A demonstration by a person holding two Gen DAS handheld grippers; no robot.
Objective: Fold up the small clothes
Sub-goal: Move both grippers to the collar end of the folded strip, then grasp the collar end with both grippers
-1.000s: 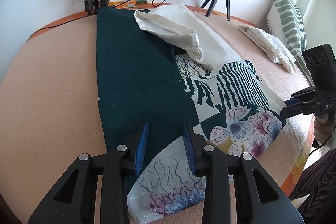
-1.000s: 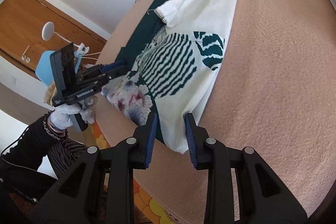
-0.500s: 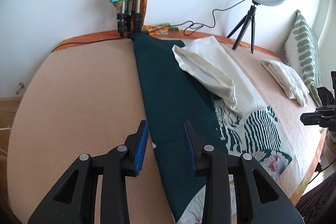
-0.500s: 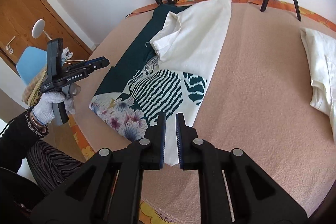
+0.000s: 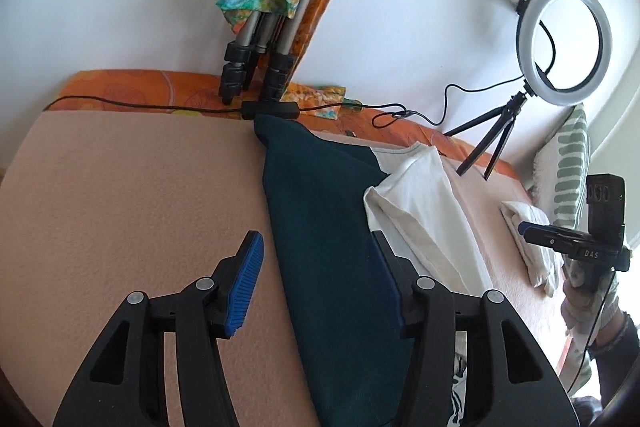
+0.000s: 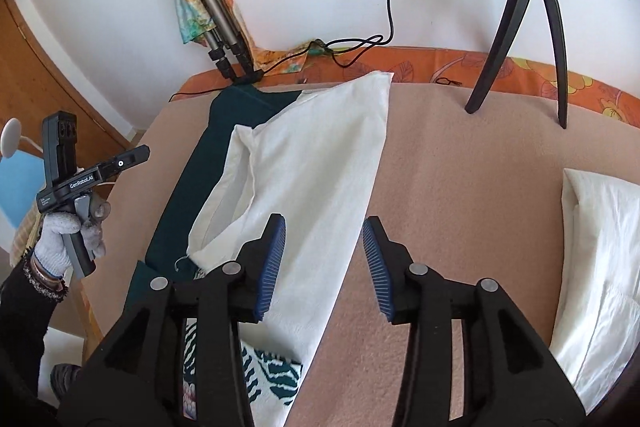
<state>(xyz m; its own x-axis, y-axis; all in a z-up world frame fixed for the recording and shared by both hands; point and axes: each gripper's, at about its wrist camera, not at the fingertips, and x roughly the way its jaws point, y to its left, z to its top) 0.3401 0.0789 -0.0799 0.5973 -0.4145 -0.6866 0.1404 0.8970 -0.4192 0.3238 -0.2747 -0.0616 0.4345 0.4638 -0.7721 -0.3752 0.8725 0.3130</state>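
A garment lies flat on the peach blanket. Its dark green part [image 5: 328, 227] runs toward the far wall, and its white part [image 6: 312, 163] is folded over on top, with a striped and floral print [image 6: 276, 371] at the near end. My left gripper [image 5: 316, 283] is open and empty above the green part's left edge. My right gripper [image 6: 324, 267] is open and empty above the white part's right edge. Each gripper also shows in the other's view, the right one [image 5: 560, 239] and the left one [image 6: 100, 171].
A folded white garment [image 6: 596, 259] lies at the right on the blanket [image 5: 140, 207]. A ring light on a small tripod [image 5: 560, 43] stands at the back right. A folded tripod [image 5: 256, 67] leans on the wall with a cable along the bed edge. A striped pillow [image 5: 568, 163] is at far right.
Both grippers have lifted and moved toward the far end of the garment. The right gripper closed half a second ago and is open wide now. The left gripper has opened wider.
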